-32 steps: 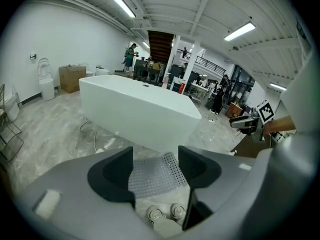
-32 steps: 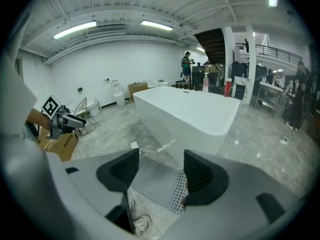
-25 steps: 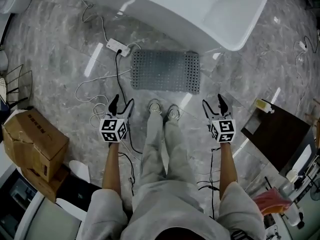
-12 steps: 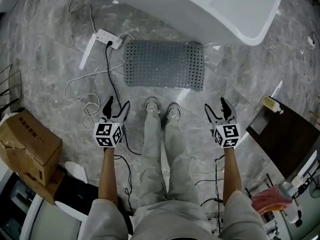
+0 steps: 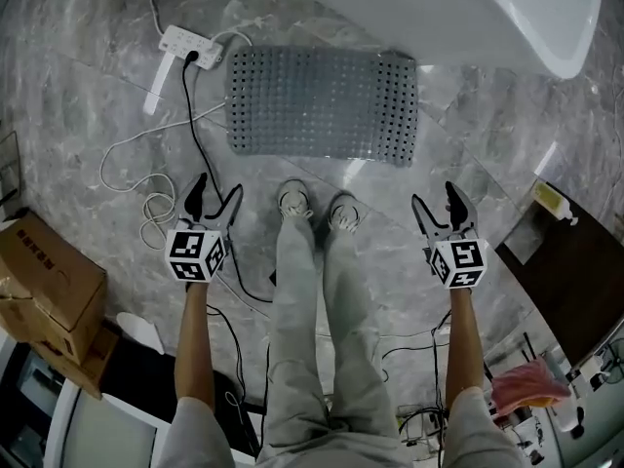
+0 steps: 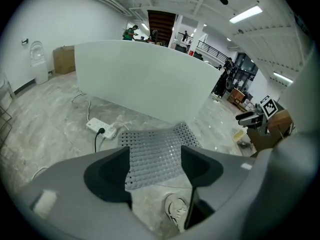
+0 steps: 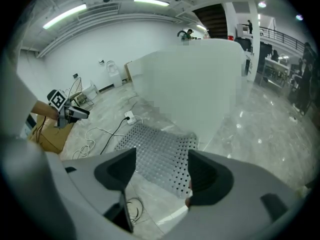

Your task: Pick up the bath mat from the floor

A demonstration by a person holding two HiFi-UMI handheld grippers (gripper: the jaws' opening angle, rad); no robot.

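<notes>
Ahead of both claws, the bath mat (image 5: pixel 322 105) lies flat on the floor (image 5: pixel 88 125), its far edge tucked close under the white bathtub (image 5: pixel 439 8). It looms larger and nearer than a second ago. The person has closed in, and the shoes (image 5: pixel 292 203) now stand just short of its near edge. The left claw (image 5: pixel 215 187) and the right claw (image 5: pixel 436 198) hang on either side of the legs, short of the mat and clear of the floor. Each has its jaws wide apart with nothing between them, a shade wider than a moment back. So the approach looks about done and the reach down comes next, though nothing is touched yet. Beyond the left claw, a power strip (image 5: pixel 190 47) sits beside the mat's corner and its cable (image 5: pixel 195 135) trails back past that claw, which could snag a left-side grab.
</notes>
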